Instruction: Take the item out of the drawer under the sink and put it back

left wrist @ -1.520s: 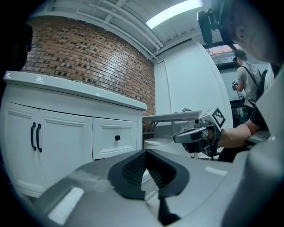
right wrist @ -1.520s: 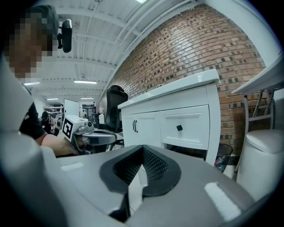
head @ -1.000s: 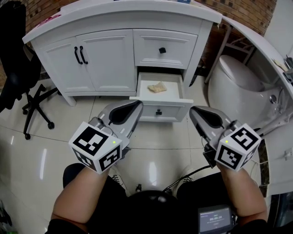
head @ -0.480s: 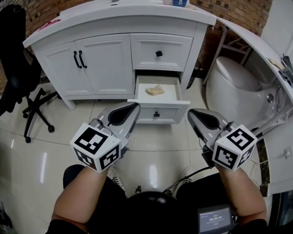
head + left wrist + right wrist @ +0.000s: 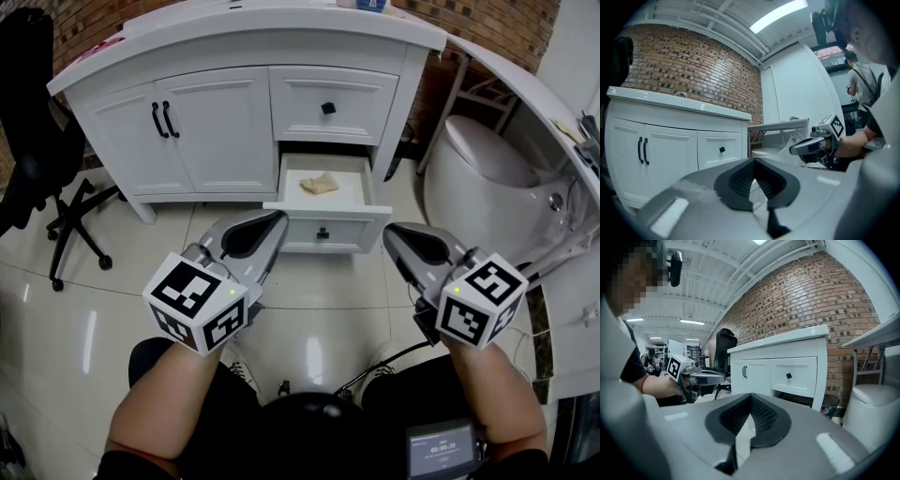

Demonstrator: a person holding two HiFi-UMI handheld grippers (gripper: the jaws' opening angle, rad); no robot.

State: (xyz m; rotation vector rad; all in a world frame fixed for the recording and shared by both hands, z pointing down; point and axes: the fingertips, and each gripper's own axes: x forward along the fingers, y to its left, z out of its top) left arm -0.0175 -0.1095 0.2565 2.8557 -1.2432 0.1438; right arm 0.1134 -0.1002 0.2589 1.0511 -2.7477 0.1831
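The left gripper (image 5: 272, 221) and the right gripper (image 5: 398, 234) both have jaws pressed together, holding nothing. The crumpled beige item (image 5: 319, 185) lies in the open drawer (image 5: 354, 225), apart from them.

A black office chair (image 5: 33, 141) stands left, a white toilet (image 5: 478, 164) right, on glossy tiles (image 5: 122, 272).

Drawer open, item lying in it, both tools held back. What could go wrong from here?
1. The left tool and right tool are both shut; reaching in like that would likely shove the tan item deeper rather than grip it.
2. The item is small and lies low in the open drawer, close under the closed upper drawer; a steep approach may knock either front.
3. A bump on the open drawer's front could slide it shut.
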